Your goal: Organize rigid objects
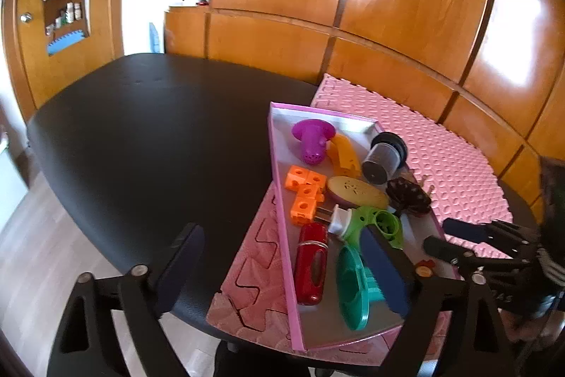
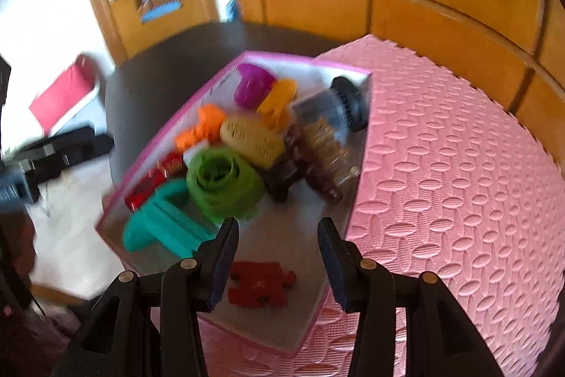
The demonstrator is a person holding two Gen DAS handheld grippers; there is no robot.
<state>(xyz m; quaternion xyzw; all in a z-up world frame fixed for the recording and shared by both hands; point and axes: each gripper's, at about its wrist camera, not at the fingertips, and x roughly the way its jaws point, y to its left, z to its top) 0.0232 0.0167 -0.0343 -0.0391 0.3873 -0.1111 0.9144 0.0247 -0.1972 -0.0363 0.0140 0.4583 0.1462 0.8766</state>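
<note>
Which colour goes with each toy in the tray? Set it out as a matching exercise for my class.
Things:
1. mushroom toy
2. linked cubes
3. funnel
4. banana

Colours:
A. teal
B. yellow
C. purple
D. orange

Pairs: 1-C, 2-D, 3-A, 4-B

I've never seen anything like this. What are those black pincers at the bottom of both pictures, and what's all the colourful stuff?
There is no robot here: a person holds a hand-held gripper in each hand, each with a camera looking along its two fingers. One picture comes from the left hand-held gripper, the other from the right hand-held gripper. Both are open and hold nothing. On the black table lie a pink foam mat and a pink-rimmed box of toys: orange blocks, a green piece and a red puzzle piece.
</note>
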